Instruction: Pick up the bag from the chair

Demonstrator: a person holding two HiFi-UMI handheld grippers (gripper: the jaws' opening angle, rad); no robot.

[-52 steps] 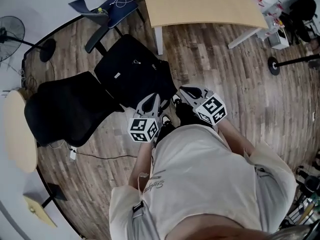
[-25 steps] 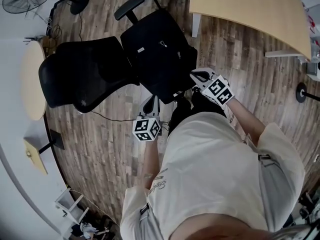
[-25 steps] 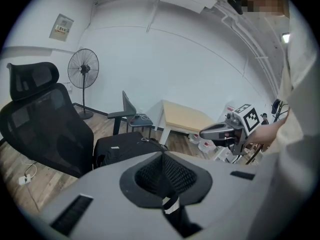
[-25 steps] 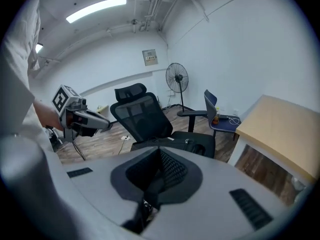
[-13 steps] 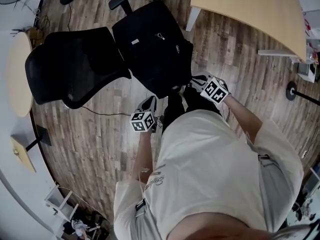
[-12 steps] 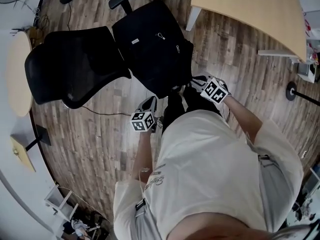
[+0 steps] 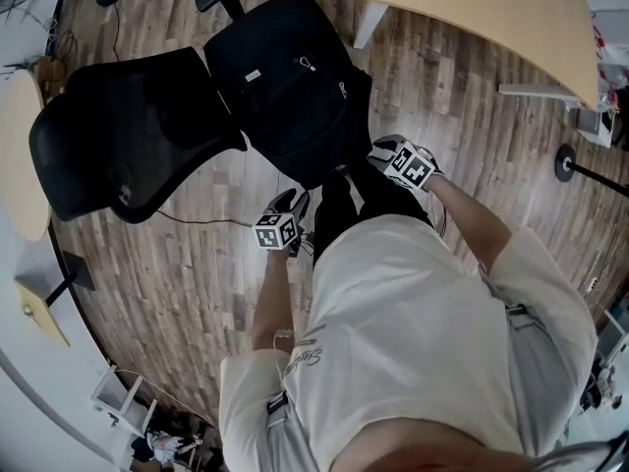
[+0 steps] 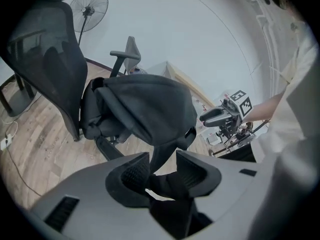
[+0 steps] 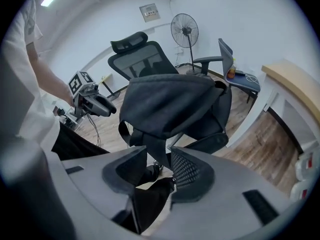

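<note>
A black bag (image 7: 285, 82) lies over the seat of a black mesh office chair (image 7: 128, 136). In the head view my left gripper (image 7: 293, 205) is at the bag's near edge, and my right gripper (image 7: 381, 149) is at its near right corner. In the left gripper view the bag (image 8: 145, 104) bulges ahead, and its strap (image 8: 159, 156) runs down between the shut jaws of the left gripper (image 8: 161, 160). The right gripper (image 9: 159, 156) is likewise shut on a dark strap hanging from the bag (image 9: 170, 101). I cannot tell whether the bag still touches the seat.
A light wooden desk (image 7: 482, 8) stands just beyond the chair on the right. A round pale table (image 7: 15, 155) is at the left. A cable (image 7: 197, 221) crosses the floor. A standing fan (image 9: 185, 29) and a second chair (image 9: 240, 76) are behind.
The view has swung, so the chair and bag now sit higher and further left. Both grippers stay at the bag's near edge and have drawn slightly closer to the person's body.
</note>
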